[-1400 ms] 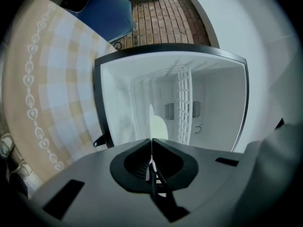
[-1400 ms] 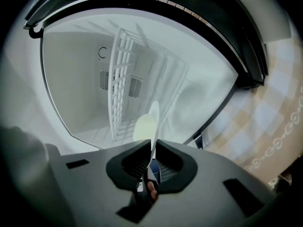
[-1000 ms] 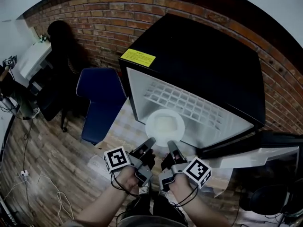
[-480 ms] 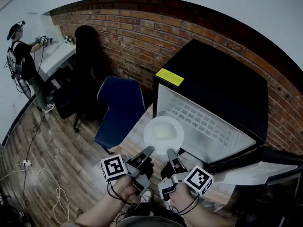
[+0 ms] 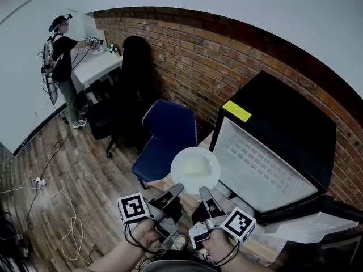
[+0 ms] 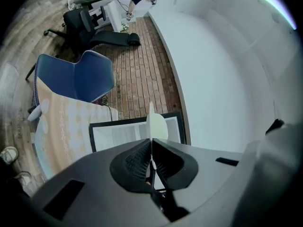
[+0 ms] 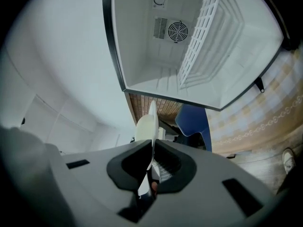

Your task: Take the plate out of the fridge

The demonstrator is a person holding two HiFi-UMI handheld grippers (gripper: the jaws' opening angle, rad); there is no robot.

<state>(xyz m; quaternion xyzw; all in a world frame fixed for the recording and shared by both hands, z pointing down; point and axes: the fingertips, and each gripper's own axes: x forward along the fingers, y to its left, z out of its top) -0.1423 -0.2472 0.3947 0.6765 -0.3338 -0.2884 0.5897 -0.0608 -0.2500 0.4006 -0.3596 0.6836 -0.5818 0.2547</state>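
A round white plate (image 5: 195,170) hangs in the air in front of the open black fridge (image 5: 283,129), outside its white interior (image 5: 258,166). My left gripper (image 5: 177,188) is shut on the plate's near left rim and my right gripper (image 5: 203,191) is shut on its near right rim. In the left gripper view the plate (image 6: 152,122) shows edge-on, pinched between the jaws of the left gripper (image 6: 151,149). The right gripper view shows the plate (image 7: 147,126) the same way in the right gripper (image 7: 150,152), with the fridge's wire shelf (image 7: 204,32) beyond.
The fridge door (image 5: 309,222) stands open at the lower right. A blue chair (image 5: 167,135) and a black office chair (image 5: 122,95) stand left of the fridge against the brick wall. A person (image 5: 59,55) works at a white desk far left. Cables (image 5: 62,220) lie on the wooden floor.
Both grippers have drawn the plate back out of the fridge opening and lifted it. The head view has swung left, so the fridge now sits further right.
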